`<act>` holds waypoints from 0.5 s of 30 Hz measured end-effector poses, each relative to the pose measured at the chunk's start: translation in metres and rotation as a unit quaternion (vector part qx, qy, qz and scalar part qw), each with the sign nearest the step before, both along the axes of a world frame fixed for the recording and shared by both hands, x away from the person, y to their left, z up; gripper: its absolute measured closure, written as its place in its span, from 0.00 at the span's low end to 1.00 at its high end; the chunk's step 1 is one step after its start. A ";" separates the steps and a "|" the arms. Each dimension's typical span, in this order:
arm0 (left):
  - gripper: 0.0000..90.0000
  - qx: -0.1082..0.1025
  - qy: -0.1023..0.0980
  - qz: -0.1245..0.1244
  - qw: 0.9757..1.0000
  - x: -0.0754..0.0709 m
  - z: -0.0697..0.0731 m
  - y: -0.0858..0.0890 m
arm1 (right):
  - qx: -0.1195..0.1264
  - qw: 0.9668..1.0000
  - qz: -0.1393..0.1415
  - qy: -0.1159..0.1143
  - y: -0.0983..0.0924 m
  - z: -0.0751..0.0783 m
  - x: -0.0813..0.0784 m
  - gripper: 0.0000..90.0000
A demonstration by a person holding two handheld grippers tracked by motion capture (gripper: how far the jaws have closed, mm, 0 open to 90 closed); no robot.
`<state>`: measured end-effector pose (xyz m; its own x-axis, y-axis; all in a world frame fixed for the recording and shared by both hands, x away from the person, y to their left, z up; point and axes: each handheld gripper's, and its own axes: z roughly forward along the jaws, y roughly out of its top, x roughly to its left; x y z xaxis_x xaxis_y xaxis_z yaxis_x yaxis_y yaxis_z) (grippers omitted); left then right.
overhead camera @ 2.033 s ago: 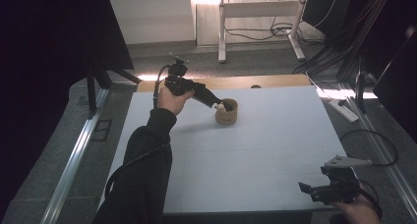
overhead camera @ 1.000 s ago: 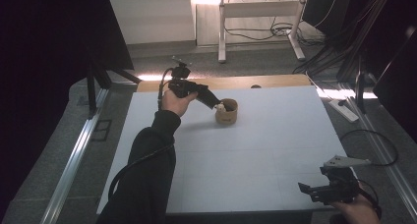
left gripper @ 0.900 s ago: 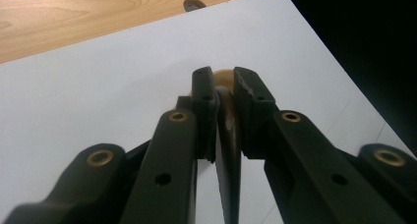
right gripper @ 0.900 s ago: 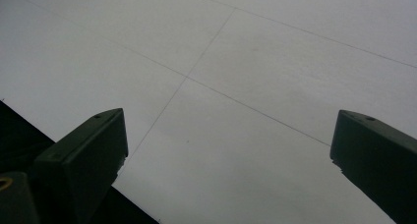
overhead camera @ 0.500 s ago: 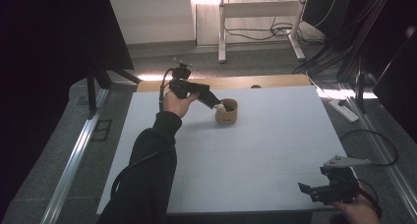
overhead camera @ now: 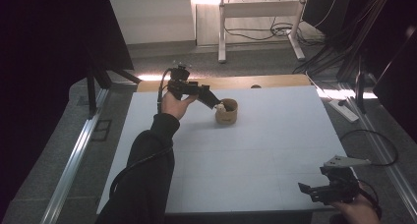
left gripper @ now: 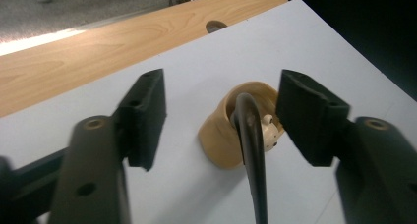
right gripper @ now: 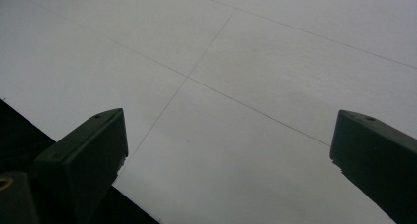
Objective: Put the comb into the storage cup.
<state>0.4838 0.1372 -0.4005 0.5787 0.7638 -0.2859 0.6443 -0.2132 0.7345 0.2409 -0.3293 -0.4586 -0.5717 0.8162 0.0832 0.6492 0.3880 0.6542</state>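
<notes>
White table [overhead camera: 255, 155] w/ wooden strip [overhead camera: 231, 81] along far edge; bare apart from one item. Tan cup [overhead camera: 226, 112] stands upright near far edge, approx. centre, on the white surface. Inside it: small pale figure [left gripper: 268, 131] w/ dark dots, plus a dark curved handle-like piece [left gripper: 251, 135] rising out of the cup toward the camera in left gripper view; what that piece is, can't tell. Left gripper [overhead camera: 215, 102] held at cup rim, arm stretched fwd. Change noted: its jaws have just been opening, from near-closed to roughly mid-spread; the dark piece stands between them but neither pad [left gripper: 147, 116] touches it, gap visible both sides. Judgement: release step, i.e. item has been let go into cup; placement looks done, next call is to back the gripper clear w/o knocking cup over. Right gripper [overhead camera: 319, 190] low at near right corner, well apart from cup, jaws spread wide over bare table, holding nothing.
</notes>
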 end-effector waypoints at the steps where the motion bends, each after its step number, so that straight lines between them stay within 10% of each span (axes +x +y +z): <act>1: 0.33 -0.001 -0.001 -0.002 1.000 0.000 0.000 0.000 | 0.000 1.000 0.000 0.000 0.000 0.000 0.000 0.01; 15: 0.10 0.013 -0.034 0.005 0.999 -0.008 0.000 0.003 | -0.001 1.000 0.001 -0.001 0.000 0.000 0.000 0.01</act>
